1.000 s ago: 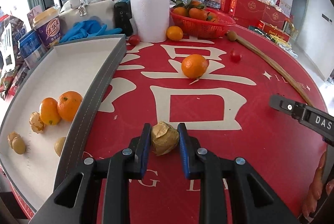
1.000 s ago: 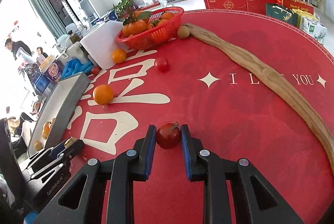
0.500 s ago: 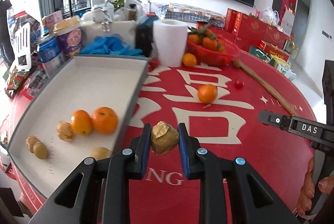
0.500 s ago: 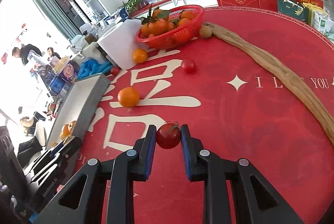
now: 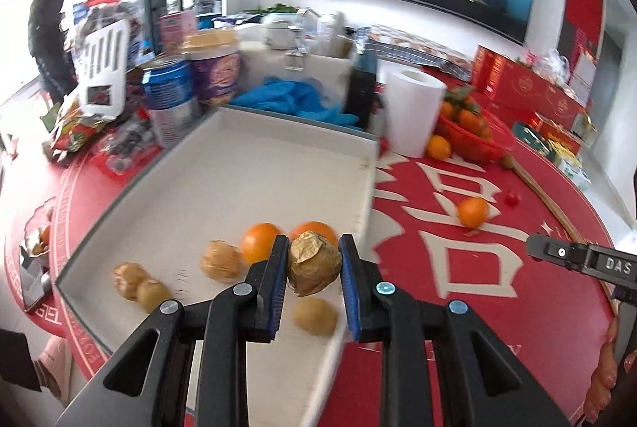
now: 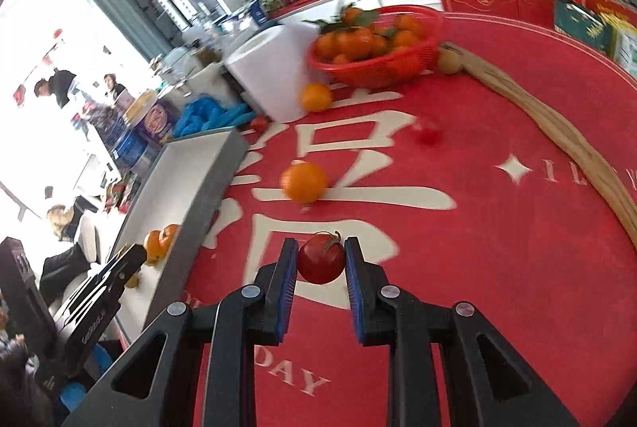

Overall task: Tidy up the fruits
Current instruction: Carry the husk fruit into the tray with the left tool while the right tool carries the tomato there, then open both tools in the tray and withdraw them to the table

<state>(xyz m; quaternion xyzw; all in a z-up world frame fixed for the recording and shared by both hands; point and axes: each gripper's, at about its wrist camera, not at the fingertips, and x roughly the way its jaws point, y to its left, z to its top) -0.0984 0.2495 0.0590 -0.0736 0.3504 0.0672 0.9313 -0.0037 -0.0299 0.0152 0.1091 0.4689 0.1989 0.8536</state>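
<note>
Left gripper (image 5: 313, 267) is clamping a papery husked fruit (image 5: 313, 269), fingers nearly shut and pressing it from both sides, carrying it over the near corner of the white tray (image 5: 258, 164). Sitting in the tray: two oranges (image 5: 260, 247), a few more husked fruits (image 5: 221, 261) and small yellowish round ones (image 5: 315, 315) (like is grouped with like, so my read is the husked one is headed next to its kind). It's hanging clear of the tray floor, not released yet.

Moving right across the red tabletop (image 6: 497, 267): a loose orange (image 6: 303, 182) is lying on the white lettering, another is sitting against the paper roll (image 6: 274, 76), a small tomato (image 6: 428, 134) is lying further out, and the red basket (image 6: 378, 68) of tangerines is standing at the back.

Right gripper (image 6: 321, 263) is pinching a red tomato (image 6: 321, 263), stem up, fingers closed just to its width, holding it above the tabletop, well short of the tray wall. Looks like it's waiting for the left to clear. Light squeeze makes sense: both fruits bruise easily.
</note>
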